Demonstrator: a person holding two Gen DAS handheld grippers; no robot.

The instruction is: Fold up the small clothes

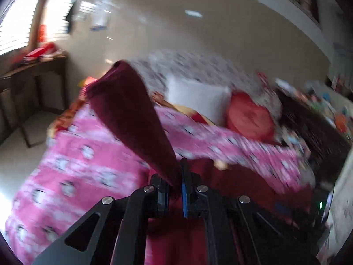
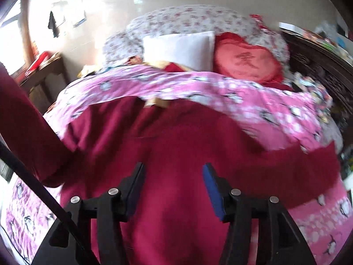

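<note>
Maroon top (image 2: 167, 145) lies spread on the pink penguin blanket (image 2: 308, 216) on the bed, w/ one sleeve (image 1: 130, 119) lifted, clamped in the left tool (image 1: 175, 183). Right tool (image 2: 174, 190) hangs spread apart, holding nothing, right over the body, so it's nearer the other sleeve (image 2: 308, 167) off to its right. Only writing: one character on the red heart pillow (image 2: 247, 63), too blurry to read.

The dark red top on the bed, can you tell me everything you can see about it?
The dark red long-sleeved top looks soft and fleecy, one plain colour. Its body lies spread on the pink penguin-print blanket, with a pale tag at the neck. One sleeve stretches flat to the right. The other sleeve is lifted into the air, pinched in the closed left gripper, cuff end free. The right gripper hovers open over the body; contact cannot be told.
</note>
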